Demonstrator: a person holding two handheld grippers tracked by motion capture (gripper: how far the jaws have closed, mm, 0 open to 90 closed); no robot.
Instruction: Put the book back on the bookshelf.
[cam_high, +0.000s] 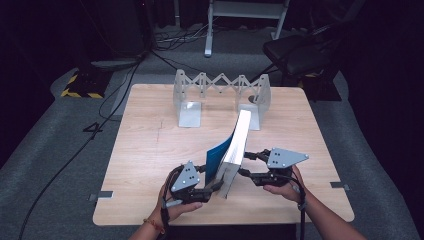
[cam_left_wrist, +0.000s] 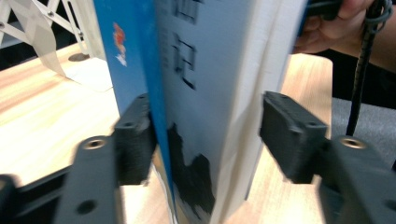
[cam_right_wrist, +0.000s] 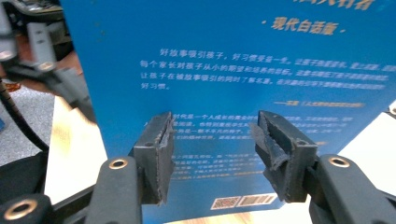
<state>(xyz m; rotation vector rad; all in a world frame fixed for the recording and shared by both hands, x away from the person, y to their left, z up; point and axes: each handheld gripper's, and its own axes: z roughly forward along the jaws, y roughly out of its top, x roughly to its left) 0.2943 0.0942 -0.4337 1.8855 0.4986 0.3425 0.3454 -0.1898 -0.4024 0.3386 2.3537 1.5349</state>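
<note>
a blue book (cam_high: 235, 150) stands on its lower edge just below the centre of the high view, tilted so its top leans toward the upper right. its white page block faces the camera, the blue cover shows on the left. it rests on the wooden table (cam_high: 150, 150), near the front edge.

the left gripper (cam_high: 212, 186) sits at the book's lower left corner. in the left gripper view the book (cam_left_wrist: 205, 93) passes between the two black jaws; the left pad lies against the blue cover, while the right pad stands apart from the pages with a clear gap, so this gripper is released around the book, not clamping it.

the right gripper (cam_high: 246, 164) is at the book's right side, just touching or very near the back cover. in the right gripper view its jaws are spread apart in front of the blue back cover (cam_right_wrist: 233, 93), with white print and a barcode low in the frame; nothing lies between the pads, so it is released too. the left gripper (cam_right_wrist: 70, 88) shows blurred in the upper left of that view.

further up the high view, a grey expanding book rack (cam_high: 220, 95) stands at the table's far edge, well apart from the book. a dark chair (cam_high: 300, 50) stands in the upper right.
</note>
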